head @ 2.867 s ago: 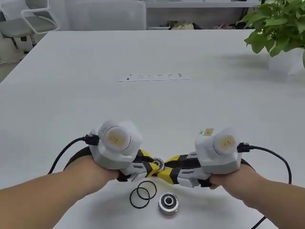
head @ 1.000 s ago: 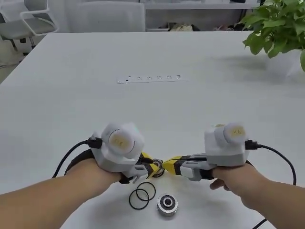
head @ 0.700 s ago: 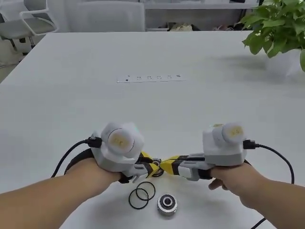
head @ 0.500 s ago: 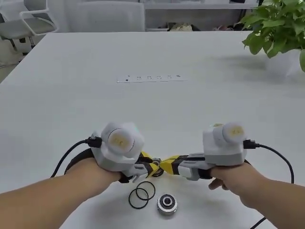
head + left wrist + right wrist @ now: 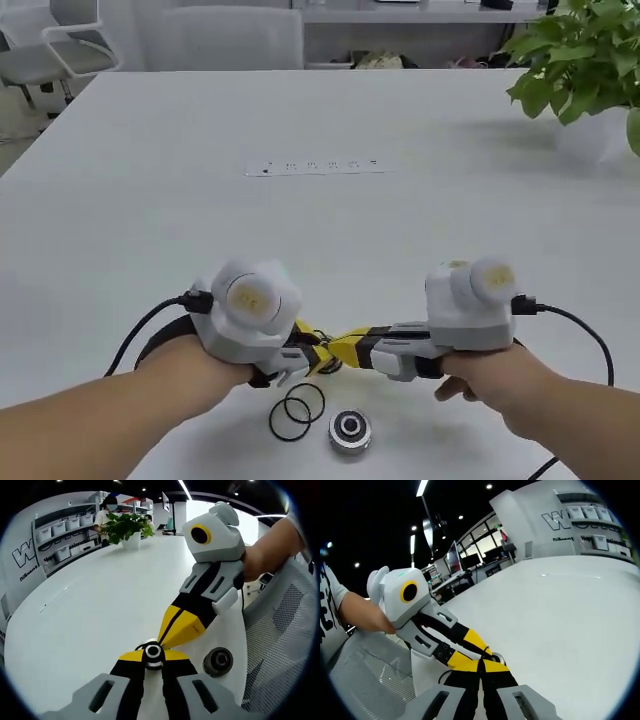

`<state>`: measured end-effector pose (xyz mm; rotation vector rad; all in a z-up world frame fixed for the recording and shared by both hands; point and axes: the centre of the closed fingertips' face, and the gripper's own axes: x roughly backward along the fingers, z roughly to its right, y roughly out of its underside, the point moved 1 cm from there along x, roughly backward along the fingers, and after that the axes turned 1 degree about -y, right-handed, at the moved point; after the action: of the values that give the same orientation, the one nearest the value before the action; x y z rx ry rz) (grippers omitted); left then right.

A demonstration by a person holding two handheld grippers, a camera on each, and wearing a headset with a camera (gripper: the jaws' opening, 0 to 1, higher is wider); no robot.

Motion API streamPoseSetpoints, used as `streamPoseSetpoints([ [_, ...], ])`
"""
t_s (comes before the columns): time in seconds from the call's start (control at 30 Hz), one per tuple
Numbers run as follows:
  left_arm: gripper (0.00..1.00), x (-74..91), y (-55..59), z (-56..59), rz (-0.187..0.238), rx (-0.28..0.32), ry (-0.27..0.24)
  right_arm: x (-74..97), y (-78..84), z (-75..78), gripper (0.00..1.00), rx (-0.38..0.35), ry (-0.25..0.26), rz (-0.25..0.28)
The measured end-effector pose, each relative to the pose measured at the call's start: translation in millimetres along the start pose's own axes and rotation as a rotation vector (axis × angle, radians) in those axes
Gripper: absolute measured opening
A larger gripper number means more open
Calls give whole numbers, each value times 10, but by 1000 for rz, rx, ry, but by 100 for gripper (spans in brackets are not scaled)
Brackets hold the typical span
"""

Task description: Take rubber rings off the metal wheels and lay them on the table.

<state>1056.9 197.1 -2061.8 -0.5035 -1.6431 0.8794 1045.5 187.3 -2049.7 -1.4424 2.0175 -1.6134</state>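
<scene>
White table (image 5: 150,200) runs across the head view, with a leafy plant (image 5: 570,50) in the upper right corner, a flat power strip (image 5: 315,166) just above the middle, and an office chair (image 5: 70,40) in the upper left. Low in the frame the two tools point at each other, their yellow tips meeting just below centre. The left gripper (image 5: 316,353) comes in from the left side and is clamped on a small metal wheel (image 5: 153,652); in the left gripper view that held wheel sits at lower centre between its own yellow jaw tips, above the tabletop. The right gripper (image 5: 340,349) reaches in from the right side, its jaws pressed together and its tips touching the rim of the held wheel; I cannot tell whether a rubber ring is pinched between them. At the bottom of the head view, just below the tips, two black rubber rings (image 5: 297,410) lie flat on the table, overlapping. A second, loose wheel (image 5: 349,430) lies just to their right, and in the left gripper view it shows at lower right (image 5: 218,661), beside a mesh chair back (image 5: 280,630).
</scene>
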Motion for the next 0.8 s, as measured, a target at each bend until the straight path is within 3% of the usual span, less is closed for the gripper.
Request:
streamPoseSetpoints([
  [0.4,10,103,12,29,-5,-22,35,43,-35,43,0,-35,19,28],
  [0.8,22,410,-58,30,64,-13,54,41,-91,-31,0,-47,-8,49],
])
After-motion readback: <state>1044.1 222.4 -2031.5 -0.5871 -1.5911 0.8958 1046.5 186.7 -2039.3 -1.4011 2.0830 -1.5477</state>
